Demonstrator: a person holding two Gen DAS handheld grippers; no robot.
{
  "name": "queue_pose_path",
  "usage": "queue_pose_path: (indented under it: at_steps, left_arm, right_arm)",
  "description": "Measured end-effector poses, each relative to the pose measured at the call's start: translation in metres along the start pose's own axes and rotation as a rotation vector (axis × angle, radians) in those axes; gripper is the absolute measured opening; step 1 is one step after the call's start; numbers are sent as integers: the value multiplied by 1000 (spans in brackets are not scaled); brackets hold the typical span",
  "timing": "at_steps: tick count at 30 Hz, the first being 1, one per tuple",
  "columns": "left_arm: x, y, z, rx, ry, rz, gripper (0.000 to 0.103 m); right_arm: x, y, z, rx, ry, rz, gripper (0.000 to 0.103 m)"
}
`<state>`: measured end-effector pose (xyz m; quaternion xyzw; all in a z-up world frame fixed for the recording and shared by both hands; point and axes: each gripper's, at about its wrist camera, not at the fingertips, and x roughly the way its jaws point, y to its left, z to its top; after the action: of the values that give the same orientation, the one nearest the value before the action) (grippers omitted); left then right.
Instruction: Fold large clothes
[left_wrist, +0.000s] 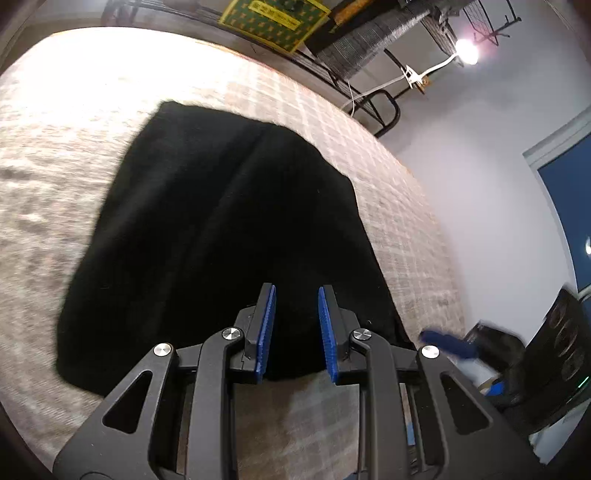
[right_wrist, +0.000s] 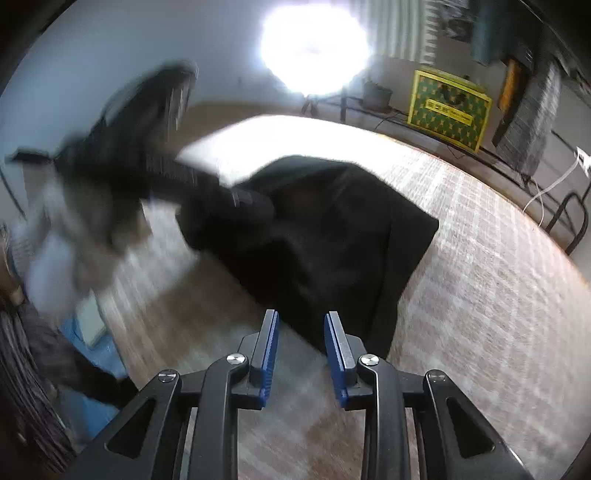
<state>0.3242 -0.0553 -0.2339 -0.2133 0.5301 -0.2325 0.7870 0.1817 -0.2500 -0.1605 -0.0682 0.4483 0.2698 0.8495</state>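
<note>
A black garment lies folded into a rough rectangle on the bed's pale checked cover. My left gripper hovers over the garment's near edge, jaws open with a narrow gap and nothing pinched between the blue pads. In the right wrist view the same garment lies ahead, one corner just beyond my right gripper. Its jaws are open and empty above the cover. The left gripper's body shows blurred over the garment's far-left part. A blurred blue bit of the right gripper shows at the garment's right corner.
A yellow-green box and a black metal rack stand beyond the bed's far edge. A bright lamp glares from the back. A blurred sleeve and clutter sit off the bed's left side. A white wall borders the right.
</note>
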Motion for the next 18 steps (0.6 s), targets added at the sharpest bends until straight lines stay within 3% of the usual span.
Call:
queue_pose_path:
  at_steps: [4,6,7,9,12,15,18]
  left_arm:
    - [24,-1,-9,78,117,51,22]
    - [22,1,-14,118,121,52,22]
    - [18,2,-15,133,136,54,22]
    - [9,3,-14,137,151,59,22]
    - [-10,3,-6,110,112,50,22]
    - [-27,2,5,103,58,39,22]
    - [-41,5,13,71,17,-3,22]
  right_arm:
    - [13,-17,16,89,-42,11,26]
    - [32,-16,15,56,13,0,26]
    - [45,-16,10,40,81,26,27]
    - [59,-17,-1,5,185,40,20]
    - [41,-23,-1,28,149,58,22]
    - [22,-41,0,137,76,60,36]
    - [10,-50,-4,209,15,72,38]
